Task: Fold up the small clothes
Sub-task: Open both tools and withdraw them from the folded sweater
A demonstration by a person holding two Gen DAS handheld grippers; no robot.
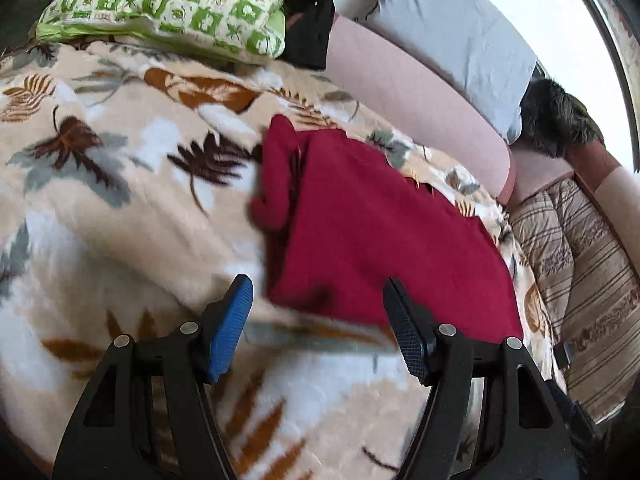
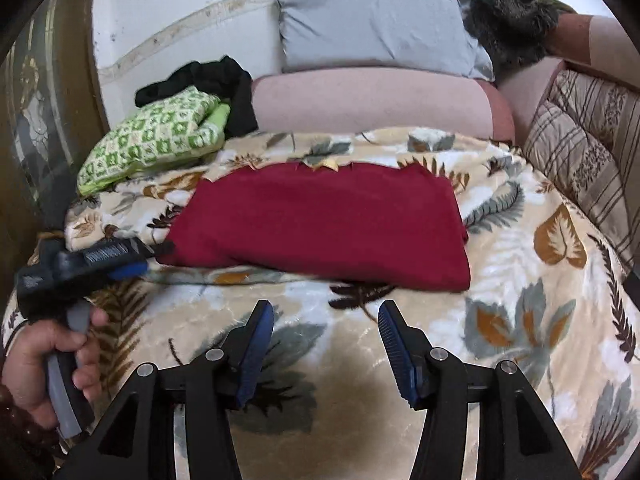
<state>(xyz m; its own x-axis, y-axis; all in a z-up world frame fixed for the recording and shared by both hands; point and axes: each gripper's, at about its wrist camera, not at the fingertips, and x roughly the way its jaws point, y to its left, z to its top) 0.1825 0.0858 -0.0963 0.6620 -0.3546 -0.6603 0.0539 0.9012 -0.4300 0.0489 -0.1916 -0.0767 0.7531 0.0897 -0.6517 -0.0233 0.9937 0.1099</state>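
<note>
Lying flat, folded red garment (image 2: 320, 220), long axis crosswise on blanket (image 2: 520, 300).

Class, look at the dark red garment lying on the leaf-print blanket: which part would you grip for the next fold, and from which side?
Probably the near right corner of the red garment, approached from the near edge: the cloth lies flat there, its layered edge free on the blanket.

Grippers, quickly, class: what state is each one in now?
Left gripper: open, holding nothing.
Right gripper: open, holding nothing.
</note>
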